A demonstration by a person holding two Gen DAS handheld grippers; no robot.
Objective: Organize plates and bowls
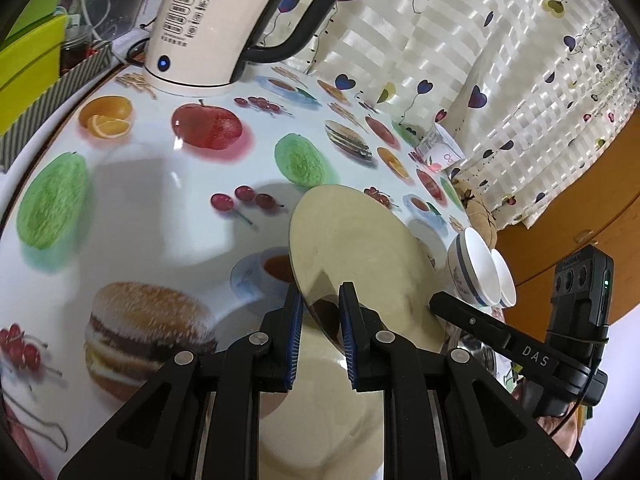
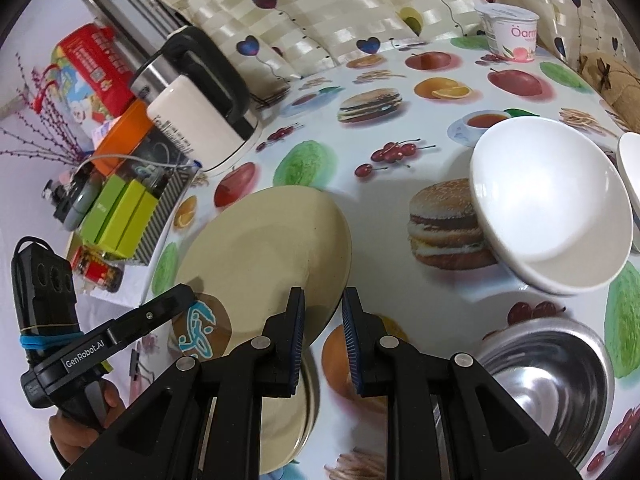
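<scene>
A cream plate (image 1: 360,248) is tilted up off the fruit-print table, with both grippers at its rim. My left gripper (image 1: 320,332) has its fingers either side of the plate's near edge, closed on it. In the right wrist view the same plate (image 2: 260,248) is held at its right edge by my right gripper (image 2: 323,336); the left gripper (image 2: 176,300) shows at the plate's left side. A second cream plate (image 2: 292,420) lies flat beneath. A white bowl (image 2: 548,204) sits tilted to the right, with another white bowl (image 2: 632,176) behind it. A steel bowl (image 2: 548,384) sits at the lower right.
A white electric kettle (image 1: 208,28) stands at the table's far side. Green boxes and a striped box (image 2: 132,216) crowd the left edge. A yoghurt cup (image 2: 508,32) stands by the curtain. Two stacked white bowls (image 1: 480,272) show beside the right gripper (image 1: 520,348).
</scene>
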